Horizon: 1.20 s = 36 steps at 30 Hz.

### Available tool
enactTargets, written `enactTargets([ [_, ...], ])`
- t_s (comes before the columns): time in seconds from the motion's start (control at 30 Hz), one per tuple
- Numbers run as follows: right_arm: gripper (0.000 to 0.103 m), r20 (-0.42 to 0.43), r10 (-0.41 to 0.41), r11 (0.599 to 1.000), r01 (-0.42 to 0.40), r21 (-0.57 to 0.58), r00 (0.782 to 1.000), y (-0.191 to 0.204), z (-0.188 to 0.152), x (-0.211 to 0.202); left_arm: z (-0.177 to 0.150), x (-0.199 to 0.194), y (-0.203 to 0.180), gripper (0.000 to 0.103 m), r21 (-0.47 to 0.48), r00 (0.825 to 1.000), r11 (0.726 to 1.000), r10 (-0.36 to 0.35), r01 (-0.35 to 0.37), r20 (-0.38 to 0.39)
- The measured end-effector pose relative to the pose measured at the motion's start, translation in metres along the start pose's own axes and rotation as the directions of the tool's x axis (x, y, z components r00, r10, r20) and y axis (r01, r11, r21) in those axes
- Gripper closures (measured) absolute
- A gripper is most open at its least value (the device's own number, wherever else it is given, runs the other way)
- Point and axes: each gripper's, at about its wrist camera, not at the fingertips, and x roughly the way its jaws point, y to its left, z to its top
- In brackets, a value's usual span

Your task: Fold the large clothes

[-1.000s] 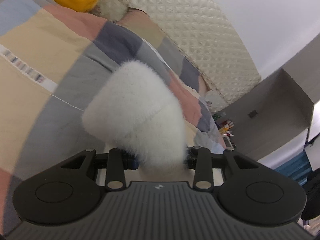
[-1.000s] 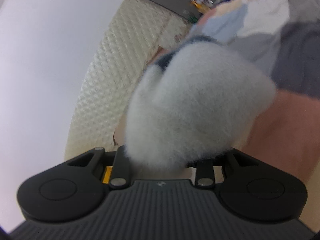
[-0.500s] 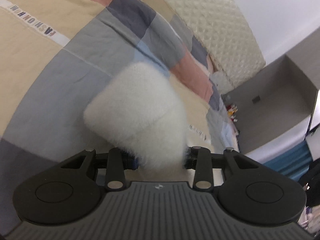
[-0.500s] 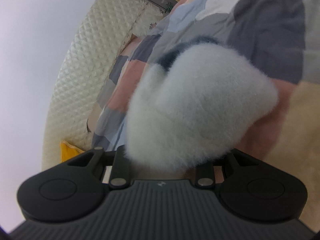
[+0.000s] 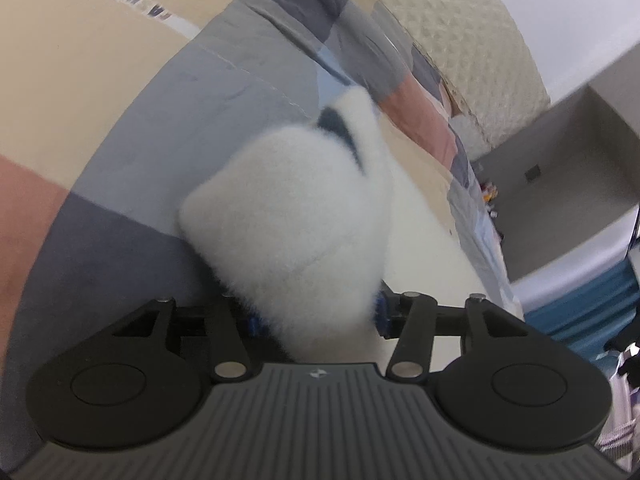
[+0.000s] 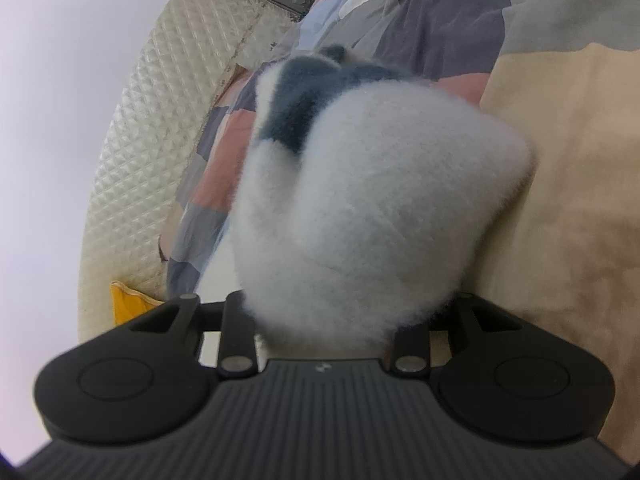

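A fluffy white garment point(image 5: 296, 216) with dark grey-blue patches is bunched up in both views, low over the patchwork bedspread point(image 5: 140, 120). My left gripper point(image 5: 318, 316) has the garment between its blue pads, which touch the fluff on either side while the jaws are opening. In the right wrist view the same white garment point(image 6: 380, 200) fills the middle. My right gripper point(image 6: 324, 320) holds a thick wad of it, its jaws also opening. The fluff hides the fingertips of both grippers.
The bedspread point(image 6: 560, 160) has beige, grey, pink and blue squares. A cream quilted headboard point(image 5: 460, 32) runs along the far side of the bed. A yellow pillow point(image 6: 124, 300) lies by the headboard point(image 6: 152, 120). Grey cabinets point(image 5: 560, 160) stand beyond the bed.
Both grippers have come down toward the bed with the garment. The left jaws stand wider apart than before. A dark patch of the garment has come into view.
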Motion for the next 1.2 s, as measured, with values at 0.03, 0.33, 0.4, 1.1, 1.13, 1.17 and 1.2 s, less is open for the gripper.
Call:
enactTargets([
  [0.03, 0.061, -0.006, -0.013, 1.000, 0.013, 0.004, 1.000, 0.004, 0.002, 0.000, 0.002, -0.003, -0.002, 0.046, -0.001, 1.000, 1.000, 0.006, -0.006, -0.010],
  [0.33, 0.060, -0.004, -0.141, 0.987, 0.140, -0.078, 0.990, 0.032, -0.012, -0.047, 0.010, -0.060, -0.034, 0.041, 0.067, 0.988, 0.990, 0.131, -0.126, -0.076],
  [0.4, 0.061, 0.000, -0.160, 0.983, 0.159, -0.096, 0.987, 0.041, -0.013, -0.062, 0.012, -0.081, -0.050, 0.041, 0.125, 0.983, 0.979, 0.168, -0.159, -0.069],
  [1.1, 0.061, 0.102, -0.019, 0.785, 0.078, -0.614, 0.995, 0.204, -0.082, -0.255, -0.055, -0.360, -0.191, 0.041, 0.451, 0.994, 0.889, 0.041, -0.083, 0.103],
  [1.13, 0.061, 0.100, -0.008, 0.771, 0.070, -0.633, 0.995, 0.209, -0.087, -0.263, -0.063, -0.371, -0.194, 0.041, 0.466, 0.994, 0.881, 0.036, -0.081, 0.105],
  [1.17, 0.061, 0.101, 0.002, 0.756, 0.065, -0.652, 0.995, 0.214, -0.093, -0.272, -0.072, -0.381, -0.196, 0.041, 0.475, 0.994, 0.877, 0.032, -0.076, 0.101],
  [1.2, 0.061, 0.104, 0.009, 0.742, 0.064, -0.668, 0.995, 0.218, -0.099, -0.281, -0.080, -0.390, -0.200, 0.041, 0.494, 0.995, 0.866, 0.029, -0.073, 0.097],
])
